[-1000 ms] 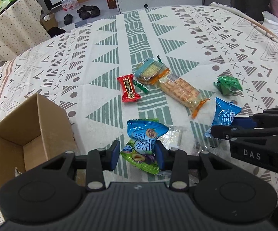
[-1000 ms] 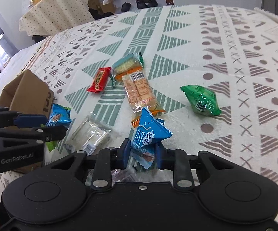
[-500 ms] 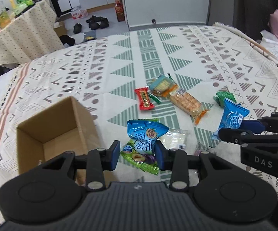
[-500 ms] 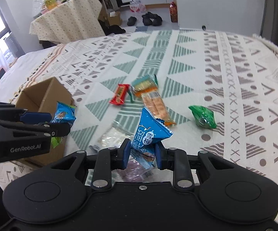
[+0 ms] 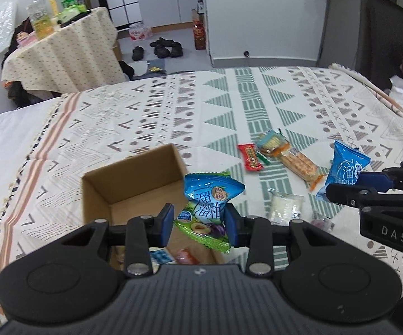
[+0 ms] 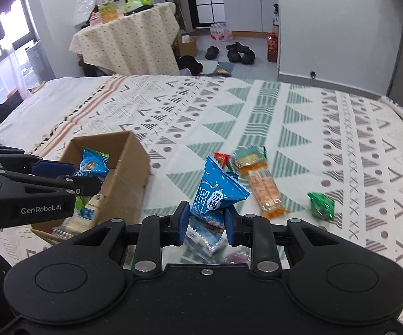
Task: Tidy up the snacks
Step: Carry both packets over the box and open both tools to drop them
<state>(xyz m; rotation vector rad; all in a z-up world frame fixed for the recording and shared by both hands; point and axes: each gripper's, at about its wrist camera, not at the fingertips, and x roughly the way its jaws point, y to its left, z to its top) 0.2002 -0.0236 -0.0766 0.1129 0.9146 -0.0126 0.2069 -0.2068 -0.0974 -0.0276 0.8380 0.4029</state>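
Over the patterned bedspread [image 5: 151, 117], the left gripper [image 5: 198, 220] has its jaws closed part-way on a blue and green plum candy bag [image 5: 208, 206], held above the near edge of the open cardboard box [image 5: 98, 192]. The right gripper [image 6: 205, 222] likewise pinches a blue candy bag [image 6: 216, 192] above the cloth, right of the box. On the bedspread lie a red bar [image 5: 250, 157], a long cracker pack [image 5: 296, 162], a clear packet [image 5: 285, 205] and a green sweet [image 6: 322, 205].
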